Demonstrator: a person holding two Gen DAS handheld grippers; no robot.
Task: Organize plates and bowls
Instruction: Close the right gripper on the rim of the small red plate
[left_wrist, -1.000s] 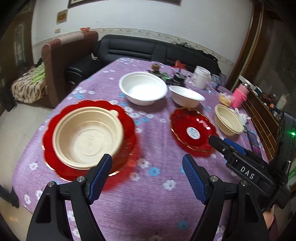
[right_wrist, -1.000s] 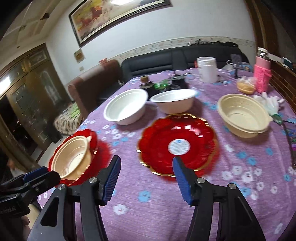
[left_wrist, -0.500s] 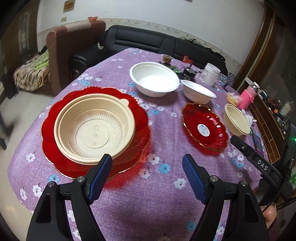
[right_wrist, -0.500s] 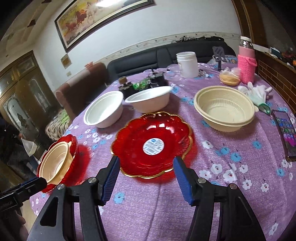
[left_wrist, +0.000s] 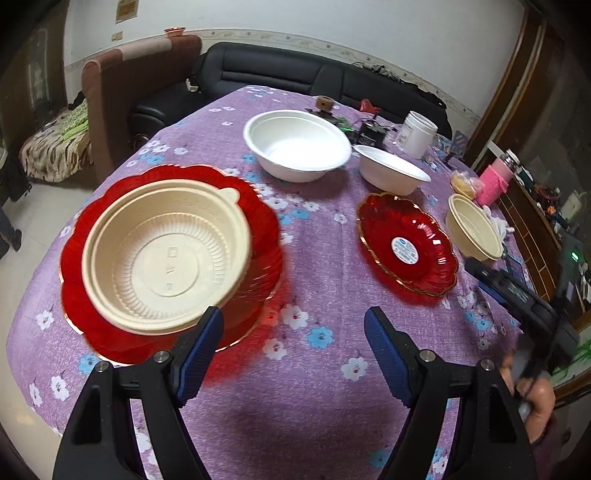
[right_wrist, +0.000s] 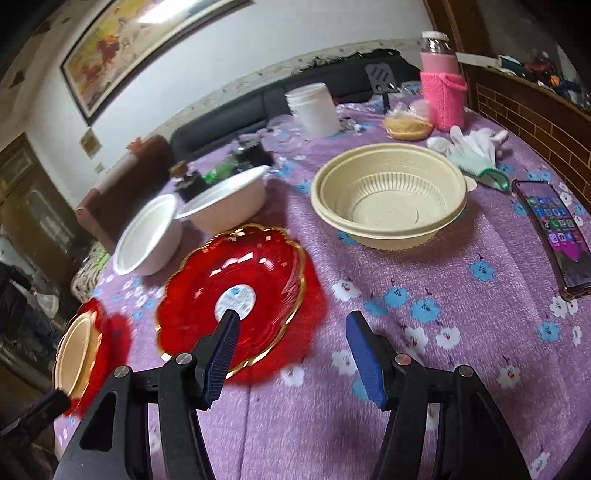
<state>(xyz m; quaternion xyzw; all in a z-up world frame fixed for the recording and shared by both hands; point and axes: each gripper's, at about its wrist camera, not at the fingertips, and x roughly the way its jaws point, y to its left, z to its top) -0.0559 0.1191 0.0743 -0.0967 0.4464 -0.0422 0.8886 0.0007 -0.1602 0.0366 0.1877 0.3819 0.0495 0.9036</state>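
Note:
A beige bowl sits in a red plate at the near left of the purple table. A second red plate lies empty mid-table. A second beige bowl stands to its right. Two white bowls stand behind; they also show in the right wrist view. My left gripper is open and empty, just right of the near beige bowl. My right gripper is open and empty, at the near edge of the empty red plate.
A phone, gloves, a pink-sleeved bottle, a white jar and small clutter lie at the table's far and right side. A sofa and armchair stand behind. A brick ledge borders the right.
Both grippers have moved nearer the table. The left one closed in on the beige bowl in its red plate; the right one swung right, toward the empty red plate and second beige bowl.

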